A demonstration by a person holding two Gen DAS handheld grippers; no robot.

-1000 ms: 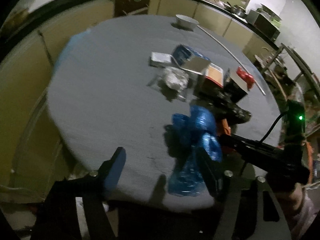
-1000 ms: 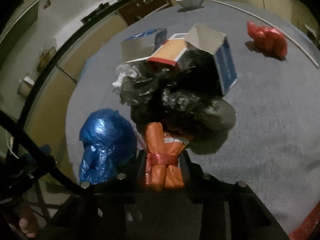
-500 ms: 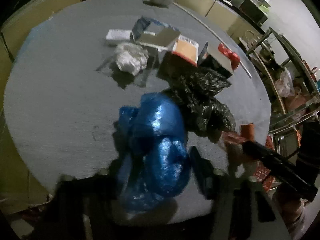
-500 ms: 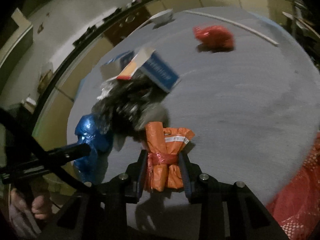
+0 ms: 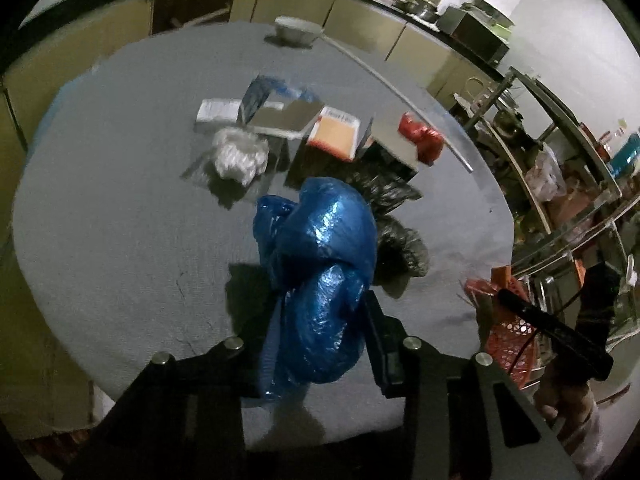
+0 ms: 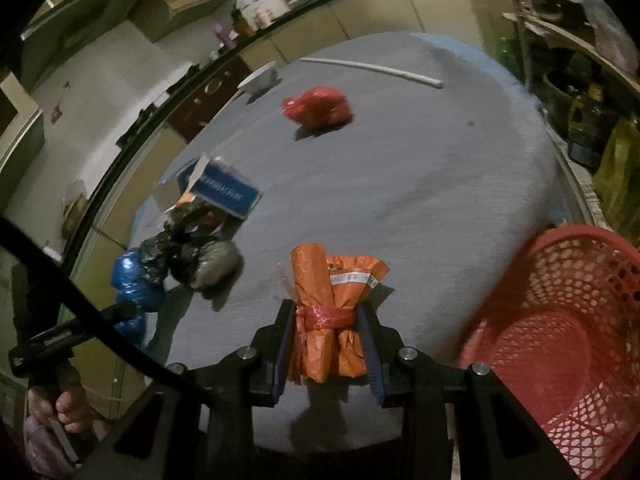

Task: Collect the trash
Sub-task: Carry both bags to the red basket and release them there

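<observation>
Both grippers are loaded, nothing visibly binned yet. The left gripper (image 5: 320,340) clamps a crinkly blue plastic bag (image 5: 324,264); the right gripper (image 6: 328,344) pinches a rolled orange packet bundle (image 6: 332,312), tied with red film. The red lattice basket (image 6: 560,344) sits just right of it. Ahead lie a black bag (image 6: 200,256), cardboard boxes (image 5: 320,132) and a red wad (image 6: 318,108).
</observation>
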